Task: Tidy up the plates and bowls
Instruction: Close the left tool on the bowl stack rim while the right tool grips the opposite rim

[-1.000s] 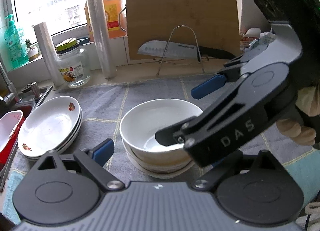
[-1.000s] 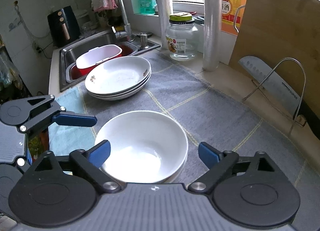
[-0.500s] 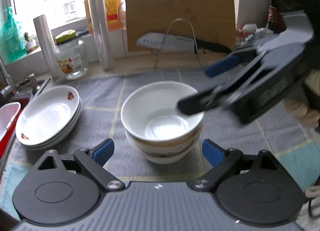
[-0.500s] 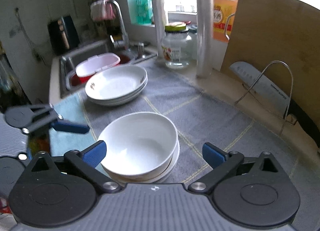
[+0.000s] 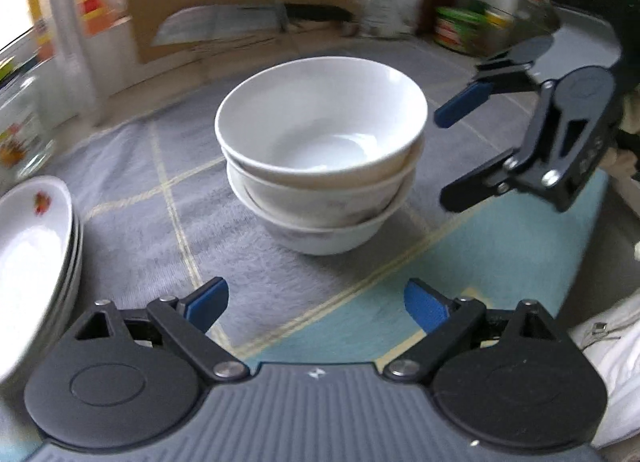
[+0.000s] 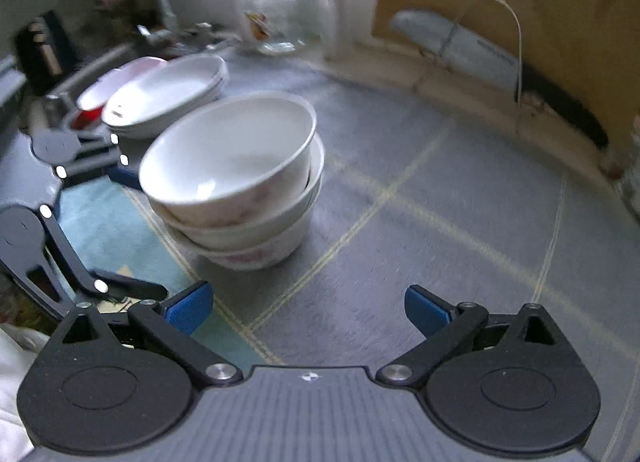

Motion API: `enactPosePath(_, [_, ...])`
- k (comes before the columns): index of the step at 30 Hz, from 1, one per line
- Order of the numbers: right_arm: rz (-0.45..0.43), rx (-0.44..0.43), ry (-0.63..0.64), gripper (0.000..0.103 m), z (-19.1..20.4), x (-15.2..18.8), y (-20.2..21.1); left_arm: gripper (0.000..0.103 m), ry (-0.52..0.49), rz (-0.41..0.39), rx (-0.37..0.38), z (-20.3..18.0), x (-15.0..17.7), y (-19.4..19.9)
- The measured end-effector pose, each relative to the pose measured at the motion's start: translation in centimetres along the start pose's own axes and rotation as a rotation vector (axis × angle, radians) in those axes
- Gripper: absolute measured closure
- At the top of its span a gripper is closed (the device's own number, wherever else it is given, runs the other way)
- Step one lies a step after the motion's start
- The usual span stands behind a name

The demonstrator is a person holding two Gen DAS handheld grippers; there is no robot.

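Bowl stack (image 5: 320,174), three glazed ceramic bowls nested slightly askew, stands on the grey mat (image 5: 132,198) of the worktop; plate stack (image 5: 32,262) sits well apart, cut off by the frame edge. Judged rigid, heavy, slippery, chippable; best taken by a rim. Left gripper (image 5: 316,302) and right gripper (image 6: 308,308) both stand apart, empty, the right's jaws just widened. Background blurred.

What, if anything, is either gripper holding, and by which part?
Nothing. The left gripper and right gripper are both open and empty, apart from the stacked bowls.
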State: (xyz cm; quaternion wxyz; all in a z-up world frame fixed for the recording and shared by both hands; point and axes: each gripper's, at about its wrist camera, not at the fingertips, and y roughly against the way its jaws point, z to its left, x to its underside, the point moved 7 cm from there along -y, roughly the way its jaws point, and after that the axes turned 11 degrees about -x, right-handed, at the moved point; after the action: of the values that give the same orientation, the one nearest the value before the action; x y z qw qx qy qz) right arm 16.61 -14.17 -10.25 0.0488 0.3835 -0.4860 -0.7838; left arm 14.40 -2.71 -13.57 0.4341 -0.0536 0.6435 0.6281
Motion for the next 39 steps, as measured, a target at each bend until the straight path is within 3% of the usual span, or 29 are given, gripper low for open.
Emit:
enactPosePath(7, [-0.007,0.099,-0.06,0.0,2.4,0.4,-2.2,0.008,-0.135,-0.03,0.131,1.1,0.2,-0.8])
enactPosePath(11, [0.004,0.115,-0.051,0.0,2.5,0.3,-2.9,0.008,-0.146,-0.03,0.166,1.4,0.1,-1.2])
enactPosePath(21, [0.037,0.088,0.038,0.0,2.4,-0.1,-4.5,0.008,-0.163,-0.023,0.168,1.5,-0.4,-2.5])
enactPosePath(27, [0.044,0.037,0.107,0.0,2.2,-0.7,-4.9,0.0,-0.205,-0.024,0.157,1.4,-1.0,-3.5])
enactPosePath(31, [0.021,-0.005,0.171,0.0,2.1,-0.8,-5.1,0.0,-0.201,-0.051,0.168,1.6,-1.3,-3.9])
enactPosePath(39, [0.024,-0.023,0.245,0.0,2.1,-1.4,-5.1,0.004,-0.251,-0.029,0.197,1.5,-2.7,-4.4])
